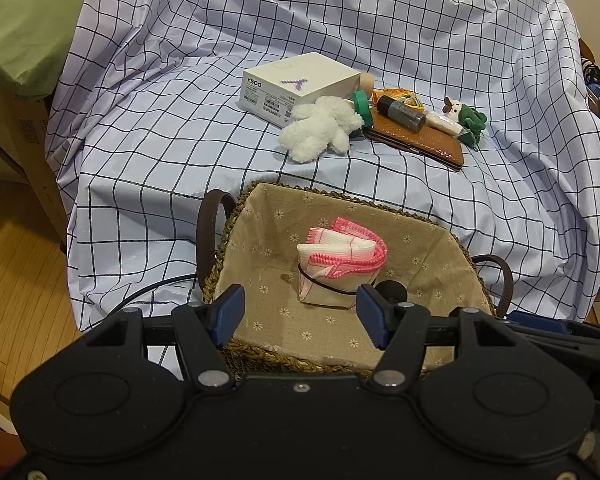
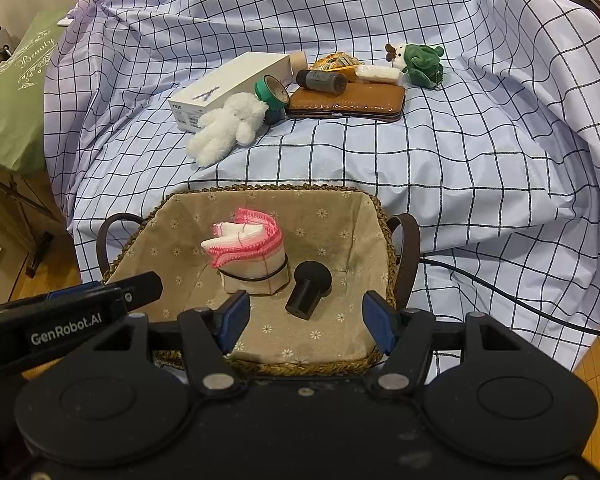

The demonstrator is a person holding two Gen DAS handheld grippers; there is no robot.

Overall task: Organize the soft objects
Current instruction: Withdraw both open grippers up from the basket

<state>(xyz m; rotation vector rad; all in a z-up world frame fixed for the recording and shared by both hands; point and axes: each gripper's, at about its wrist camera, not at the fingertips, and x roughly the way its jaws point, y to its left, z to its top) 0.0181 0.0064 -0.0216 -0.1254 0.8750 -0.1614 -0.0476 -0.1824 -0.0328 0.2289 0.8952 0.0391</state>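
- I hold both grippers over the near rim of the basket (image 1: pixel 236 216), which sits at the near edge of the checked cloth (image 1: pixel 148 152).
- Left gripper (image 1: pixel 300 312): jaws apart, nothing between them. Right gripper (image 2: pixel 306 322): jaws apart too, empty; the black knob (image 2: pixel 310 288) lies on the basket floor beyond them, untouched as far as I can see.
- Done so far, I judge: one soft thing, the pink-edged towel roll (image 1: pixel 340 256), banded with an elastic, already stands in the basket.
- Left to do: the white plush (image 1: pixel 320 128) lies on the cloth just beyond the basket, against the white box (image 1: pixel 296 84); the green plush (image 2: pixel 420 60) lies toward the far right of the pile, beside the brown wallet (image 2: pixel 348 102).
- The box, wallet, dark bottle (image 2: pixel 322 80) and tape roll (image 2: pixel 272 92) look hard, so I'd leave them.
- Roughly a third done, by my count; the white plush is the nearest next pick.
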